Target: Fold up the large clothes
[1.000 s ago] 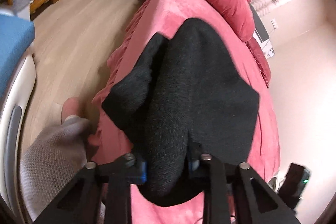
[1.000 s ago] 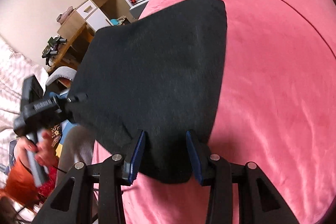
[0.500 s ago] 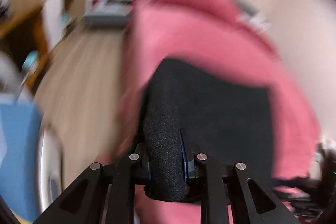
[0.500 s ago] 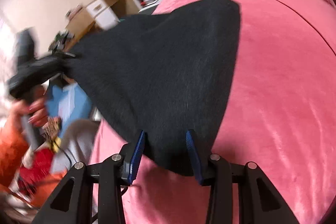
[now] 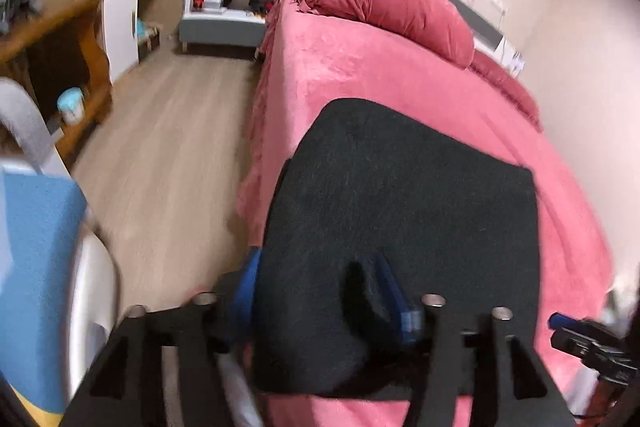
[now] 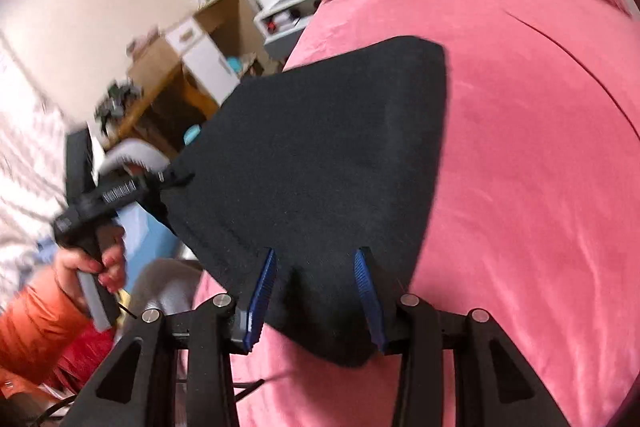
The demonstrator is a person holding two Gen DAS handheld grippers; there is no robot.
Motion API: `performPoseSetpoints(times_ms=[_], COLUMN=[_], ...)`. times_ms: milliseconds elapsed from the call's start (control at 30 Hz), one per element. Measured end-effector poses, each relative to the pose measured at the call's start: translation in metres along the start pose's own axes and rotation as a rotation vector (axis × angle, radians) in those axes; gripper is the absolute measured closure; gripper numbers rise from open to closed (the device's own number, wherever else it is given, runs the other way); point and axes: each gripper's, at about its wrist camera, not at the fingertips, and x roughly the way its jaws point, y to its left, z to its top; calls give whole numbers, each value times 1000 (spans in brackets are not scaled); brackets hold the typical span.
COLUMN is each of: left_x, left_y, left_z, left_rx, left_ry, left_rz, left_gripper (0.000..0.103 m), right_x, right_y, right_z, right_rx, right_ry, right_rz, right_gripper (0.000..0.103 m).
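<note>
Release is under way on your left side: a moment ago the left gripper (image 5: pixel 324 291) was pinching a rolled bunch of the black garment (image 5: pixel 404 215) tightly, and now its jaws are opening, with the near edge of the cloth lying loose between the blue pads instead of being squeezed. The wrist has also rolled, so the room sits squarer in that view than it did a second back.

Your right gripper (image 6: pixel 316 295) has not changed its spread. It stands at a middling width with the near hem of the garment draped between its pads; the cloth bulges there, but you cannot tell from this view how firmly it is pinched. In the right view your left hand (image 6: pixel 90 263) holds its gripper at the garment's left corner.

The garment lies as a flat dark panel on the pink bed (image 5: pixel 332 67), its near edge at the foot, where you stand, and its far edge well short of the pillow (image 5: pixel 392 7). The bunching seen a second ago has smoothed out.

That suggests this fold has been laid down. Expect to let go on the right too, then regrasp for the next fold.
</note>
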Motion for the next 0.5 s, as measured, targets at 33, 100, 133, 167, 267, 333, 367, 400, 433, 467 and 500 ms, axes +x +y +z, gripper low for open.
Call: performPoseSetpoints(times_ms=[33,100,133,167,267,333,367,400,433,467,500], left_x=[8,18,19,18,12,7,7,7,6,6,8], left_y=[-4,-2,5,11,33,40,40,42,43,46,47], left_z=[-2,-12,-18,-21,-20,-15,-9,-3,2,11,18], left_rx=[52,114,118,108,26,9,-4,-27,-46,-84,-111], left_ry=[20,46,47,50,52,56,55,52,48,38,32], left_rz=[41,75,74,71,40,10,-5,-28,-47,-73,-79], left_gripper=[42,40,38,32,26,26,26,26,23,18,16], right_x=[7,22,30,31,26,18,13,6,2,-7,-14], right_y=[5,15,22,28,32,33,29,22,16,2,-8], right_z=[0,-3,-6,-13,-31,-38,-36,-32,-31,-27,-22], right_rx=[-28,-78,-106,-163,-290,-309,-283,-232,-189,-111,-45], right_ry=[17,66,86,86,71,74,85,89,82,54,25], right_rz=[-13,9,20,7,-37,-53,-51,-42,-31,-7,10], right_gripper=[61,61,59,59,59,59,59,59,59,59,57])
